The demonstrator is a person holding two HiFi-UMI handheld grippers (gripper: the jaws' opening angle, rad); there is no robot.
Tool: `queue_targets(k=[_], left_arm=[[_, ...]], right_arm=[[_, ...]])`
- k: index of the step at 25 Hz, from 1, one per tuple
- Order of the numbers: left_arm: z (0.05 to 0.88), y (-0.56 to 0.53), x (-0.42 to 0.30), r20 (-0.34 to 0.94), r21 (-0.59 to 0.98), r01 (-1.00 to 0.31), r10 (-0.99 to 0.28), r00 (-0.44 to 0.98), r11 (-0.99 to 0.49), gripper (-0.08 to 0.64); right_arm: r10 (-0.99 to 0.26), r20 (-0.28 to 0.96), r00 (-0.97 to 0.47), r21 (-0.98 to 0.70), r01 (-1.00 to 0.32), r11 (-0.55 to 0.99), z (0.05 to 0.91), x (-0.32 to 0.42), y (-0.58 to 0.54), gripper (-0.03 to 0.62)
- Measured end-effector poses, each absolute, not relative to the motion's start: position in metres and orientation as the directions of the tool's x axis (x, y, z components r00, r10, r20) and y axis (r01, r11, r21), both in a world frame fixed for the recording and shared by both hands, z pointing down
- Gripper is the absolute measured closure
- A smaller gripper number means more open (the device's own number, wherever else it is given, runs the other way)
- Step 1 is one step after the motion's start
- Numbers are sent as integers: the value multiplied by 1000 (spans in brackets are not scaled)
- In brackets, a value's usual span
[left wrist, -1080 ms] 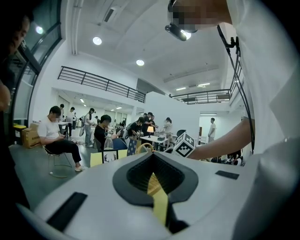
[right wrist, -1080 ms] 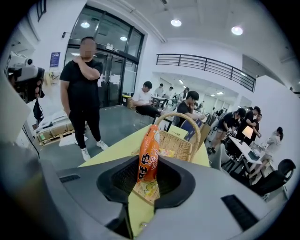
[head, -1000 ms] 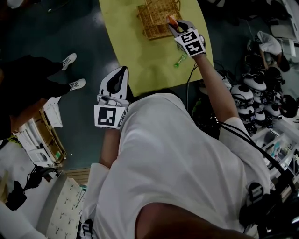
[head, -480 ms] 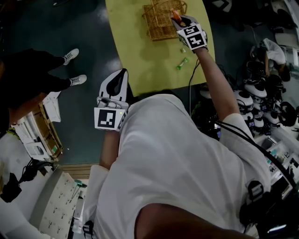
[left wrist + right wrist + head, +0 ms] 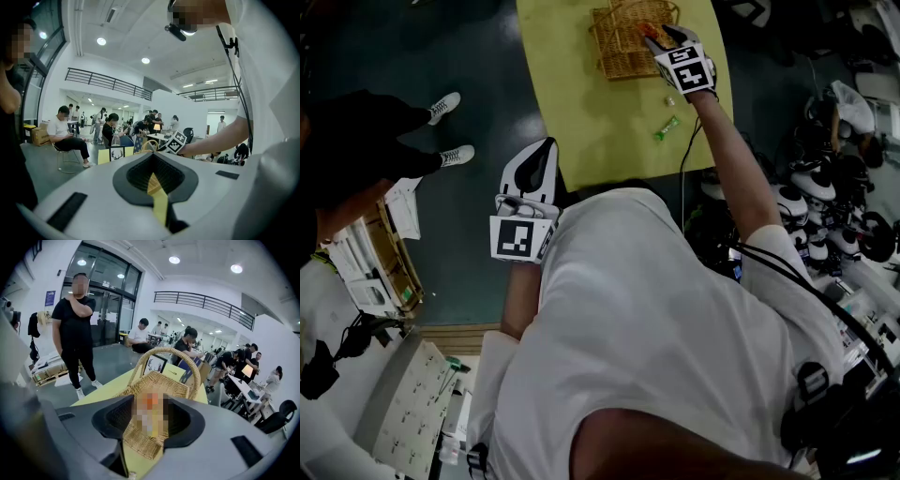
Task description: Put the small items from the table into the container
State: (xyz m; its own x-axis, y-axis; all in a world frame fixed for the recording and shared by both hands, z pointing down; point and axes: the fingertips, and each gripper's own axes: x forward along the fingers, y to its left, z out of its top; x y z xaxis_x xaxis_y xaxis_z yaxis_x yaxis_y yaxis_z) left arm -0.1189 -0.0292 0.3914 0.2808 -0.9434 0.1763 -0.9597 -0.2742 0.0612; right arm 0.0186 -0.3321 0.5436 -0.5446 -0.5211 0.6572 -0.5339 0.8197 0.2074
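A wicker basket [image 5: 623,42] with a hoop handle stands at the far end of the yellow table [image 5: 581,103]. My right gripper [image 5: 654,36] hangs over its right side; its jaws are opening, with an orange-topped small item [image 5: 648,30] still between them. In the right gripper view that item [image 5: 150,401] sits between the jaws of the right gripper [image 5: 149,416] with the basket [image 5: 154,380] right beneath. A green small item [image 5: 666,128] and a smaller one [image 5: 669,98] lie on the table. My left gripper [image 5: 546,145] is shut and empty, off the table's near edge.
A person in black with white sneakers [image 5: 441,131] stands on the dark floor left of the table. Cluttered gear and shoes [image 5: 825,187] fill the right side. A cable [image 5: 682,169] hangs off the table's near right edge. Shelving [image 5: 384,272] stands at lower left.
My right gripper has moved from the basket's right rim to over the basket, and its jaws have widened around the orange-topped item. The left gripper has stayed put.
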Motion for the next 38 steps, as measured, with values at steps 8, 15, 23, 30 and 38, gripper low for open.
queue_targets(k=[8,15,23,30,38], left_arm=[[392,-34,-115,166,58,-956,-941,294,-288,552],[387,-40,-106,154,40,-943,-930,332,-330,552],[388,-52,-96,142,48,-927,-916,375,-372,552],[389,-56,-88,154,51,-906,-893,422,-420,552],[394,-60,-79,174,55,-894,-877,448,-445,552]], right_arm=[[-516,654,-553,195,-536,822,541,24,-320,405],[-536,642,-548,209,-548,810,543,41,-321,405],[-544,645,-537,200,-568,798,540,60,-310,407],[-546,663,-513,189,-591,784,551,84,-289,406],[-534,718,-446,129,-669,732,596,136,-248,406]])
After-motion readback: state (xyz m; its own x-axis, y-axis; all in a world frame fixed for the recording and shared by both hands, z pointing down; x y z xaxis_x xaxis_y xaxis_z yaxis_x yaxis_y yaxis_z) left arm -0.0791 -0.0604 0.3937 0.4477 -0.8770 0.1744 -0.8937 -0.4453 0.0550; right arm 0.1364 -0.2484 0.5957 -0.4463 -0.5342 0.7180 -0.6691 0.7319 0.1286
